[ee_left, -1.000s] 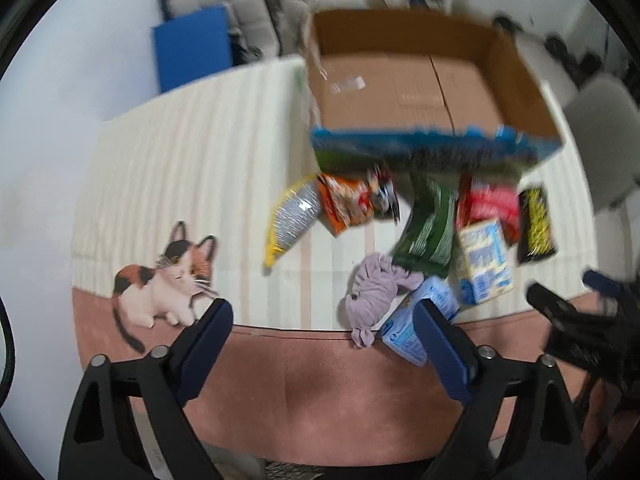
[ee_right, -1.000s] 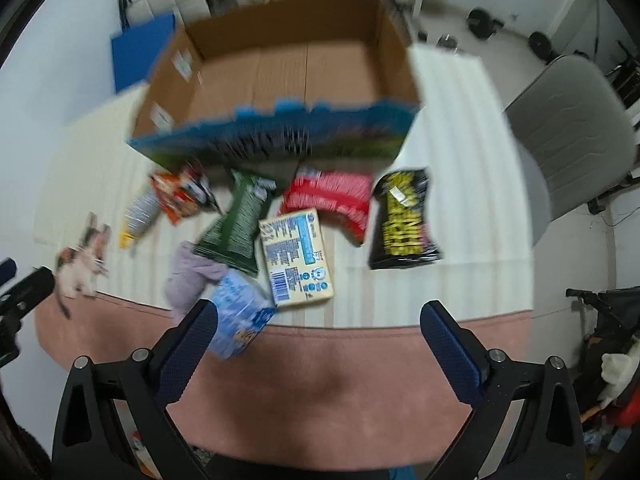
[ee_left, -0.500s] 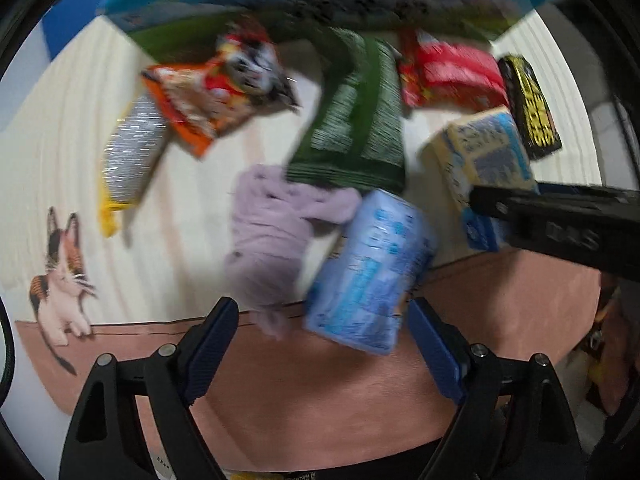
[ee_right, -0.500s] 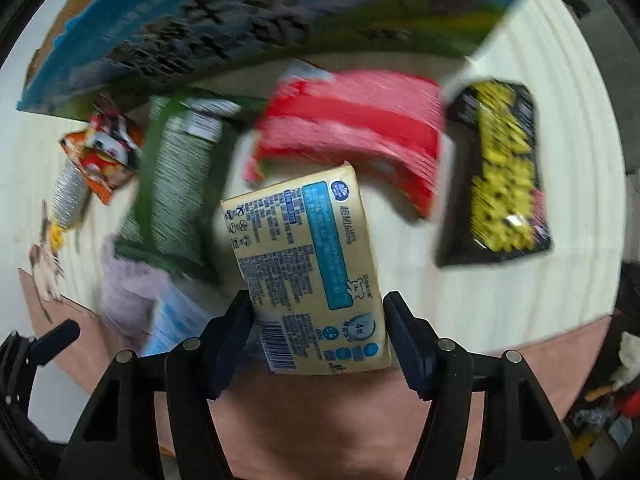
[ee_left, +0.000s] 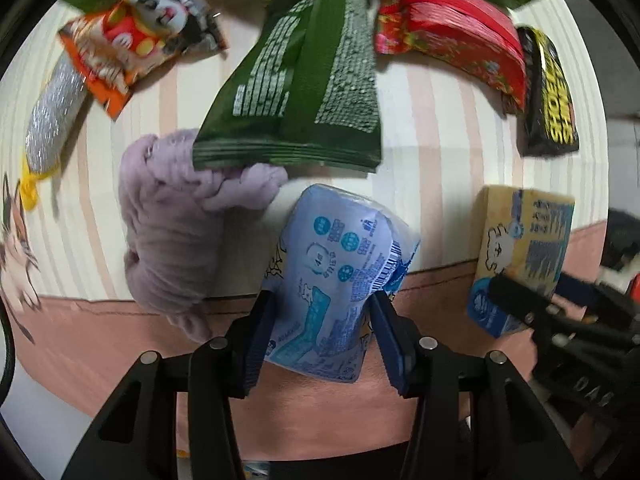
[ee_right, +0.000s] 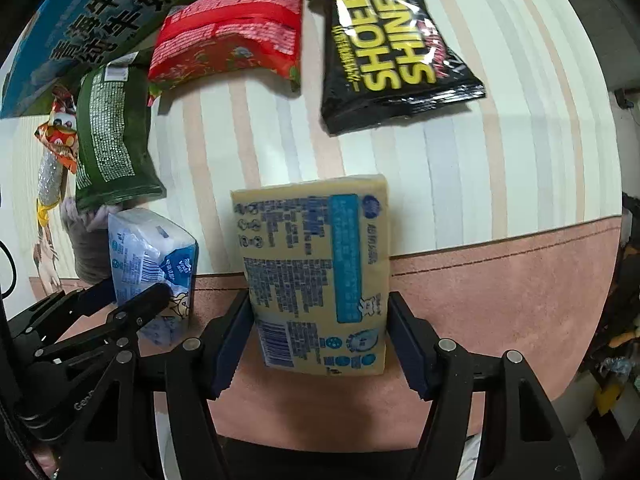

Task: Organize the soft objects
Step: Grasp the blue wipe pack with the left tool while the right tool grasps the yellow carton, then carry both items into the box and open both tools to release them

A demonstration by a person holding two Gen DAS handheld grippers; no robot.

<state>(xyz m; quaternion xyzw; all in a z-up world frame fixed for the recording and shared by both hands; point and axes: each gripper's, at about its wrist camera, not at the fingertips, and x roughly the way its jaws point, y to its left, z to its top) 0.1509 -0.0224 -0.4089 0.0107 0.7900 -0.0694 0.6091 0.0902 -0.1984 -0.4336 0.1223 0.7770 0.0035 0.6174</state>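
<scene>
Both grippers pinching now: left gripper (ee_left: 322, 330) on the blue pack (ee_left: 340, 272), right gripper (ee_right: 320, 340) on the yellow pack (ee_right: 318, 272). Squeeze gently, lift straight.

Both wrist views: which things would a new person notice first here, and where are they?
First come the two tissue packs near the table's front edge: the left gripper is shut on the blue tissue pack, and the right gripper on the yellow tissue pack. Behind them lie a crumpled purple cloth under the green snack bag, and a black pouch with yellow lettering farther right.
</scene>
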